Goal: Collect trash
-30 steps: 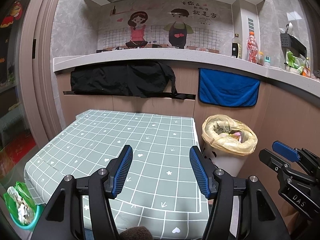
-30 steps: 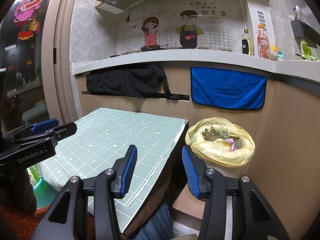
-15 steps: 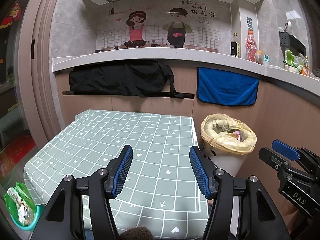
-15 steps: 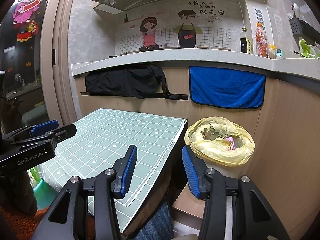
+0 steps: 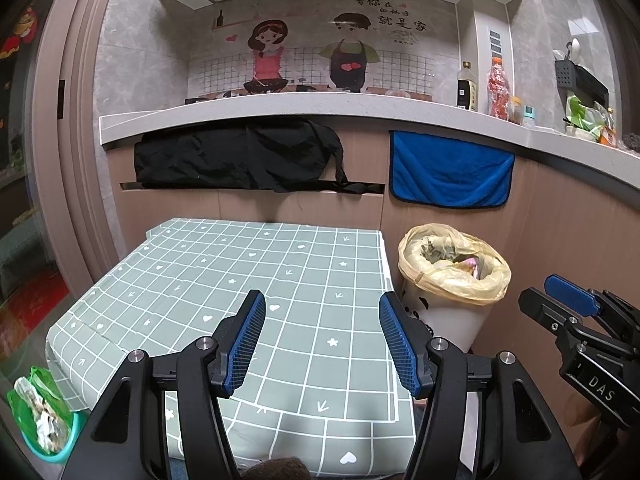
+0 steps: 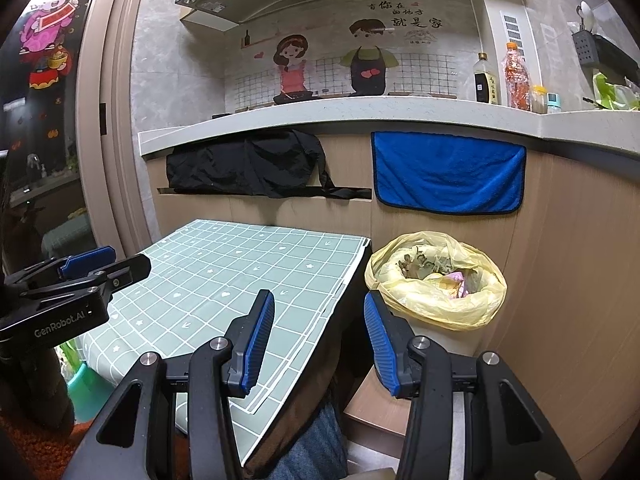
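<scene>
Left wrist view: left gripper (image 5: 320, 340) spread wide over the table (image 5: 248, 276), holding nothing. Right gripper (image 6: 318, 340) likewise apart, empty, with the trash bin (image 6: 436, 288) just beyond the table's right edge.

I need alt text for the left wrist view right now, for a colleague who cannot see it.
The open left gripper hovers empty over a green grid-patterned tablecloth. A white bin lined with a yellow plastic bag, holding trash, stands to the right of the table, with the right gripper beyond it.

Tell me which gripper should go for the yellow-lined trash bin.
Right, probably. The right gripper hangs open beside the yellow-lined bin; the left gripper, also open, sits over the checked tablecloth, farther from it.
</scene>
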